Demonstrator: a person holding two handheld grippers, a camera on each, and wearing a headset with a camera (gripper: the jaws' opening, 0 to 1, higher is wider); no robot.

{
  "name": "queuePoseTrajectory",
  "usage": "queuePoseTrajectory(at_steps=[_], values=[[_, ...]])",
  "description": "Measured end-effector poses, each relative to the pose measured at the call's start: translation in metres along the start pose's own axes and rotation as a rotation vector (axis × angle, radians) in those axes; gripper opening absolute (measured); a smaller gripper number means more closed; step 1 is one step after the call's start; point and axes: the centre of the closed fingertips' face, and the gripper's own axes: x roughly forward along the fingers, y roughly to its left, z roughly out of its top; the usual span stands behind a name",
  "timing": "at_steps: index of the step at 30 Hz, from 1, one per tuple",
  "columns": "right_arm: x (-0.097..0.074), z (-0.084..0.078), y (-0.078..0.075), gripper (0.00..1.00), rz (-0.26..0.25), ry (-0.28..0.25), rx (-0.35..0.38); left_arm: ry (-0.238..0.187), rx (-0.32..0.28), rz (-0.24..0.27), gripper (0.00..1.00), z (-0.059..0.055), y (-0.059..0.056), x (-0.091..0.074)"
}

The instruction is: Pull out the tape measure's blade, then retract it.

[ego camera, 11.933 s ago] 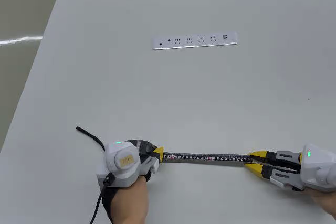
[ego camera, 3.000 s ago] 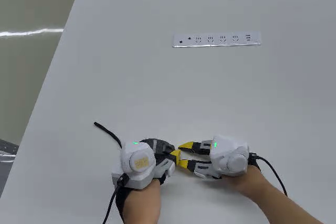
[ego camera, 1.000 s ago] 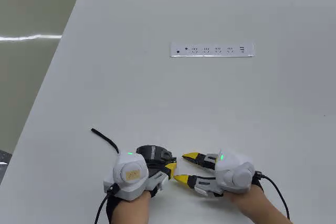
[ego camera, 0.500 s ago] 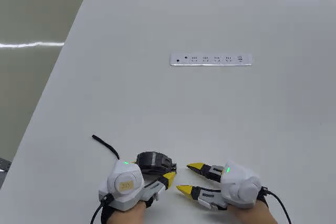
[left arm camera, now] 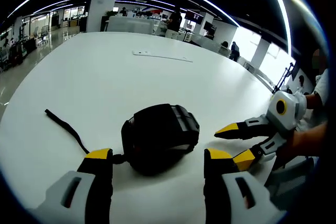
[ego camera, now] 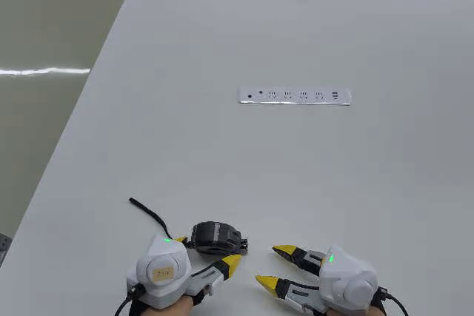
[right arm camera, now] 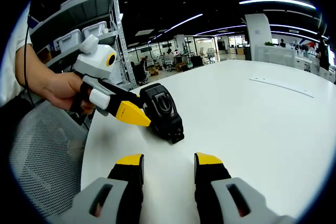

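So the tape measure (ego camera: 215,237) was lying flat on the white worktop (ego camera: 222,146), down at the near edge and a bit left of middle. Its long axis ran left to right, with the mouth end pointing right toward the right gripper (ego camera: 275,266). Its black strap (ego camera: 148,213) trailed off to the left and far side. The blade was wound all the way back in. The left gripper (ego camera: 206,250) sat just on the near side of the case with its jaws released and spread wide, one yellow tip off each side of the case and not clamping it. The right gripper was just to the right of the case, a small gap away, jaws also released and holding nothing. The power strip (ego camera: 294,96) lay well off on the far side. About twelve seconds earlier the blade was stretched out to the right between the two grippers. Three seconds back they were bunched together at the case, and since then both had backed off toward the near edge.
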Motion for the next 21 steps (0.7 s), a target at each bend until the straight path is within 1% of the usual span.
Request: queuePoseTrajectory(at_steps=[2,4,5,7,9,12,15,17,19,21], values=[[-0.002,-0.002,0.001,0.38,-0.004,0.008,0.003,0.005,0.009,-0.003,0.68,-0.002,0.001,-0.001],[-0.006,-0.001,0.002,0.38,-0.009,0.008,0.004,0.0,0.008,-0.012,0.68,-0.002,0.001,-0.004],[-0.008,-0.002,0.002,0.38,-0.012,0.007,0.006,-0.004,0.008,-0.02,0.68,-0.002,0.001,-0.005],[-0.011,-0.001,0.001,0.38,-0.021,0.006,0.011,-0.019,-0.004,-0.054,0.68,-0.001,-0.003,-0.007],[-0.014,-0.001,-0.001,0.38,-0.03,0.002,0.014,-0.014,-0.015,-0.053,0.68,-0.004,0.0,-0.009],[-0.016,0.0,-0.002,0.39,-0.038,0.0,0.021,-0.021,-0.008,-0.068,0.68,-0.004,0.0,-0.012],[-0.018,-0.001,-0.002,0.39,-0.039,0.003,0.016,-0.02,0.013,-0.071,0.68,-0.005,0.001,-0.016],[-0.02,0.0,-0.002,0.39,-0.043,0.0,0.016,-0.019,0.024,-0.083,0.68,-0.004,0.001,-0.018],[-0.022,0.0,-0.003,0.39,-0.049,-0.002,0.019,-0.021,0.036,-0.104,0.67,-0.003,-0.001,-0.021],[-0.024,0.0,-0.004,0.4,-0.055,-0.002,0.022,-0.026,0.058,-0.118,0.67,-0.001,-0.002,-0.025]])
